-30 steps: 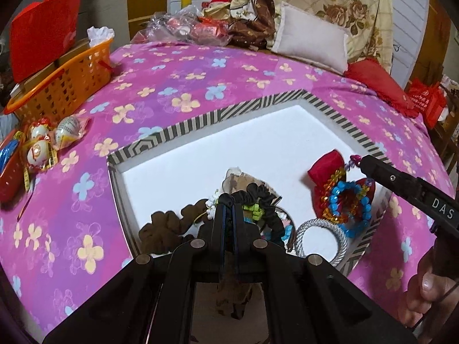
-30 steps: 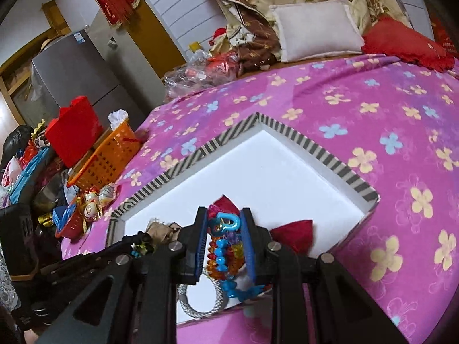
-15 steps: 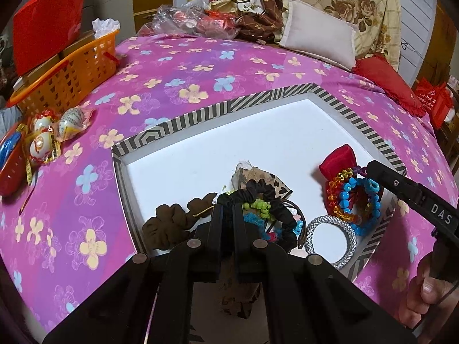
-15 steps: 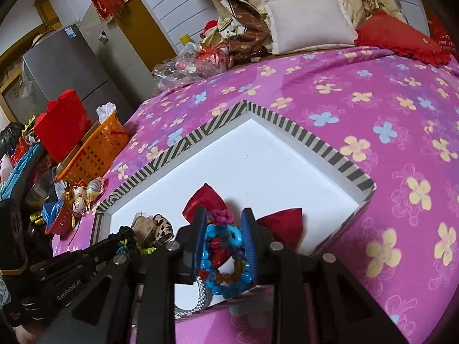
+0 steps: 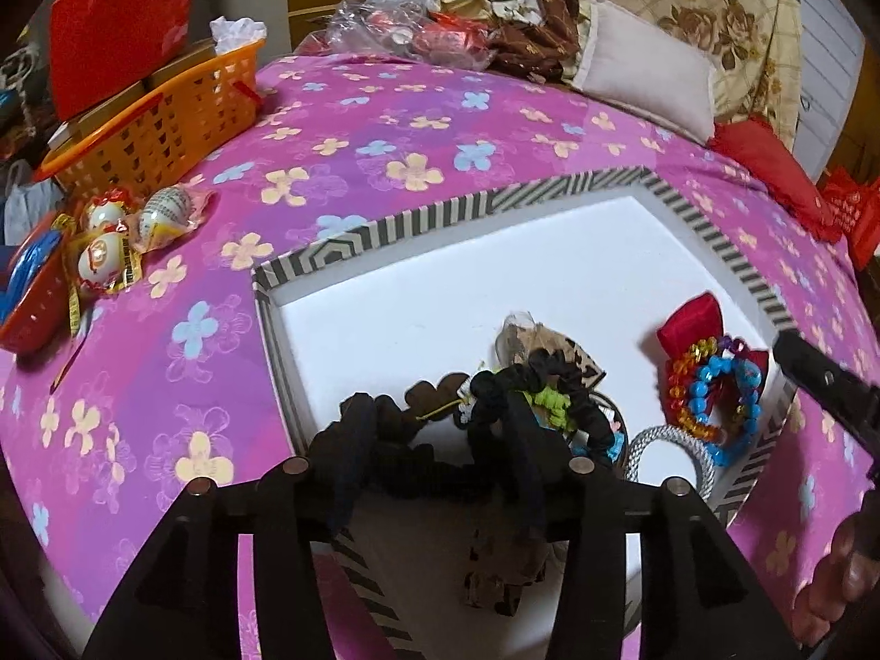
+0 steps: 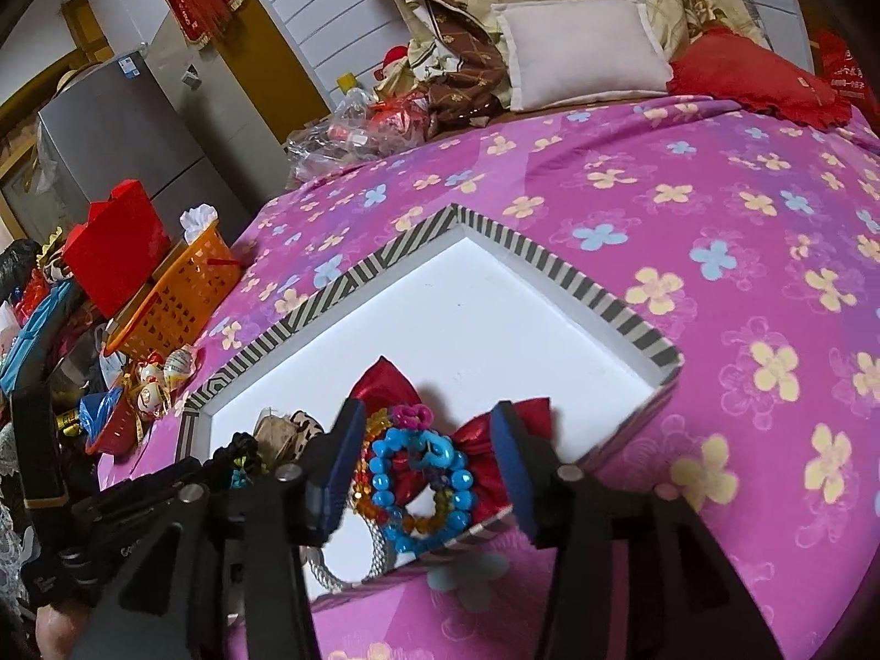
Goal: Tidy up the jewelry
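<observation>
A striped-rim tray (image 5: 418, 220) with a white floor lies on the pink flowered cloth. In its near corner lie a black scrunchie (image 5: 542, 379) over green and blue hair ties, a brown scrunchie (image 5: 385, 423), a silver ring (image 5: 668, 454), and blue and amber bead bracelets (image 5: 720, 393) on a red bow (image 5: 690, 322). My left gripper (image 5: 440, 429) is open over the scrunchies. My right gripper (image 6: 429, 454) is open, its fingers either side of the bead bracelets (image 6: 421, 487), which rest on the red bow (image 6: 385, 382) in the tray (image 6: 599, 297).
An orange basket (image 5: 159, 121) with boxes and a red bag stands at the far left, wrapped eggs (image 5: 137, 225) beside it. Pillows (image 5: 643, 71) and plastic-wrapped items lie at the back. The far part of the tray floor is bare.
Both grippers have opened. The left let go of the black scrunchie, the right let go of the bead bracelets; both now lie in the tray.
</observation>
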A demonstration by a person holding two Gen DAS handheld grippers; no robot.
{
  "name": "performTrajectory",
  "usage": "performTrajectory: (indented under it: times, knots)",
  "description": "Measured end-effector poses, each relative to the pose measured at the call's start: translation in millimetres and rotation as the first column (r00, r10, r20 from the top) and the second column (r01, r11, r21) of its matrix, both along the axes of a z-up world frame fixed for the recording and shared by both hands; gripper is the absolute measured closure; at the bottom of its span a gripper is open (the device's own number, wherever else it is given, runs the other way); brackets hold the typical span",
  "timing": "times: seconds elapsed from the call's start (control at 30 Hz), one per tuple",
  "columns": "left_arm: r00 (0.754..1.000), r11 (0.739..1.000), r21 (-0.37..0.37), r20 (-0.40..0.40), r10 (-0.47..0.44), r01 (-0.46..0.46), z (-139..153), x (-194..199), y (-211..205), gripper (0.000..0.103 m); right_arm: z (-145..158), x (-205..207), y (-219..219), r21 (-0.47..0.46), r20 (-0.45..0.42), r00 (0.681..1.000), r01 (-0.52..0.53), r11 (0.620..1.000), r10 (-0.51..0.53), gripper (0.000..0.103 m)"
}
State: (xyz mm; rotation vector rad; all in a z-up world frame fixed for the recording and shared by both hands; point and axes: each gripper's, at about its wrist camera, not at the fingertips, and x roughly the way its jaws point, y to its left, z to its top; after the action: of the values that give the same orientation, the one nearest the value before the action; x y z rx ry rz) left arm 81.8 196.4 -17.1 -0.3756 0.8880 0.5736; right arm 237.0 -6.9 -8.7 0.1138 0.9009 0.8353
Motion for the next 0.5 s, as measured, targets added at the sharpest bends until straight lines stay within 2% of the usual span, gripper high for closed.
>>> performTrajectory:
  times: [0.07, 0.2, 0.27, 0.3, 0.4, 0.5]
  knots:
    - [1.0, 1.0, 0.011, 0.016, 0.024, -0.024, 5, -4, 4, 0.062, 5, -3, -3, -0.031, 0.001, 1.0, 0.004, 1.0, -0.004, 0.042]
    - [0.99, 0.992, 0.044, 0.084, 0.114, -0.118, 26, -24, 16, 0.048, 15, -15, -4, -0.15, 0.001, 1.0, -0.002, 0.989, 0.002, 0.019]
    - [0.982, 0.988, 0.046, 0.126, 0.139, -0.146, 38, -37, 21, 0.036, 18, -21, -5, -0.19, -0.007, 1.0, -0.009, 0.982, 0.007, 0.018]
    - [0.979, 0.986, 0.047, 0.137, 0.15, -0.158, 42, -42, 23, 0.034, 20, -26, -7, -0.201, -0.011, 1.0, -0.017, 0.98, 0.015, 0.018]
    - [0.972, 0.985, 0.051, 0.179, 0.151, -0.163, 57, -60, 20, 0.033, 27, -38, -17, -0.205, -0.003, 1.0, -0.026, 0.978, 0.026, 0.018]
    - [0.973, 0.985, 0.099, 0.196, 0.118, -0.139, 69, -73, 2, 0.033, 34, -53, -26, -0.225, 0.019, 0.999, -0.027, 0.974, 0.033, 0.018]
